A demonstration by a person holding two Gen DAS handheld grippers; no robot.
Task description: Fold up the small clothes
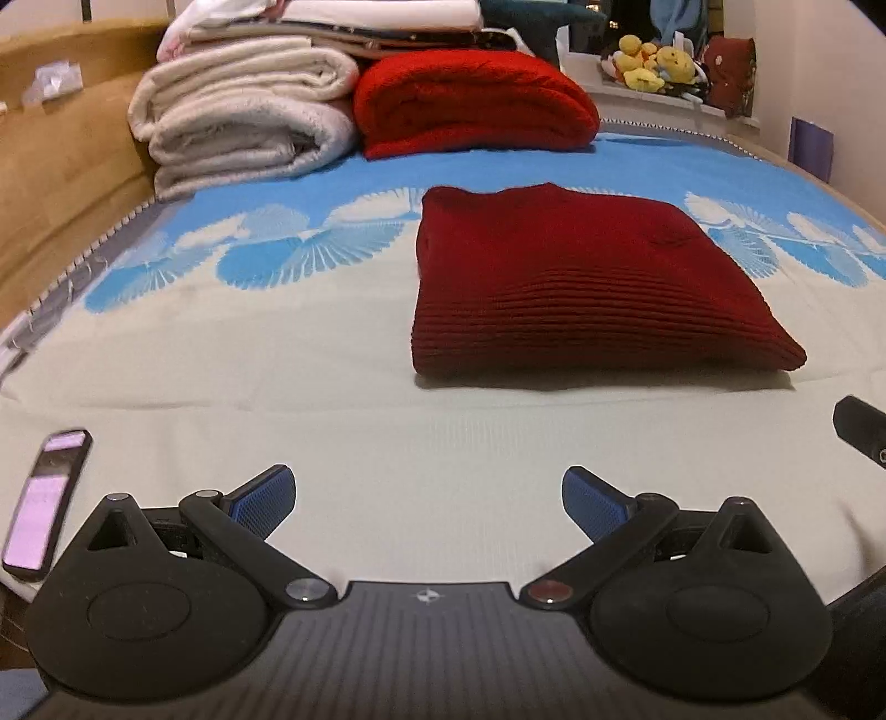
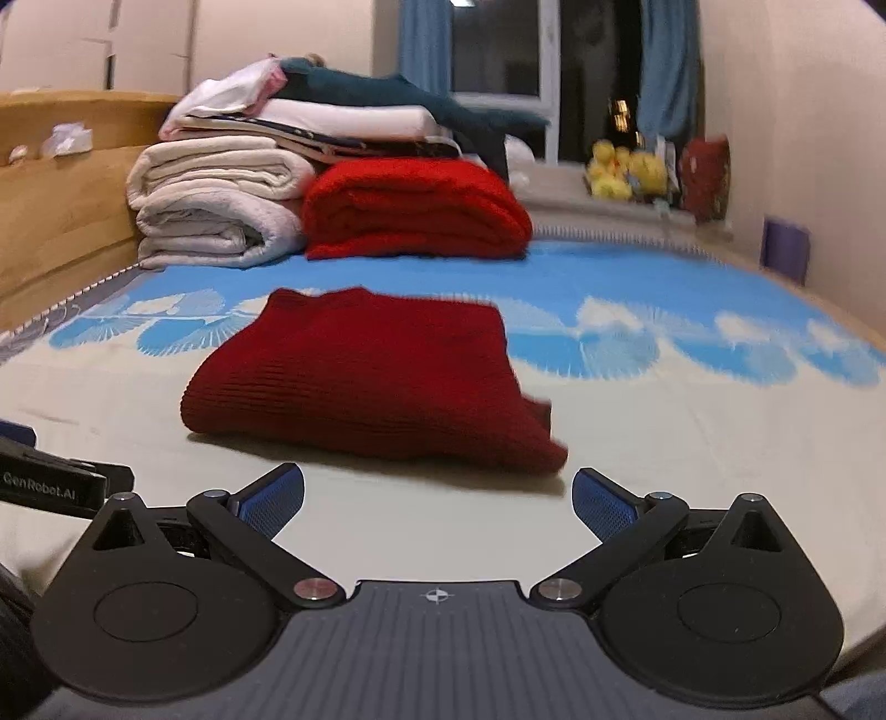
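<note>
Tools first: the left tool and right tool hung with jaws wide apart, empty, near the bed's edge. Beyond lay the dark red sweater, folded; judging by its loose corner, tucking it would tidy things.

Both cams sit low at the near edge of the bed, looking forward and slightly down across it toward the far window. The left wrist view has the folded dark red sweater right of center; the right wrist view has it left of center, a bit closer. Both share the sweater, the towel stack, red blanket and yellow plush toys.
</note>
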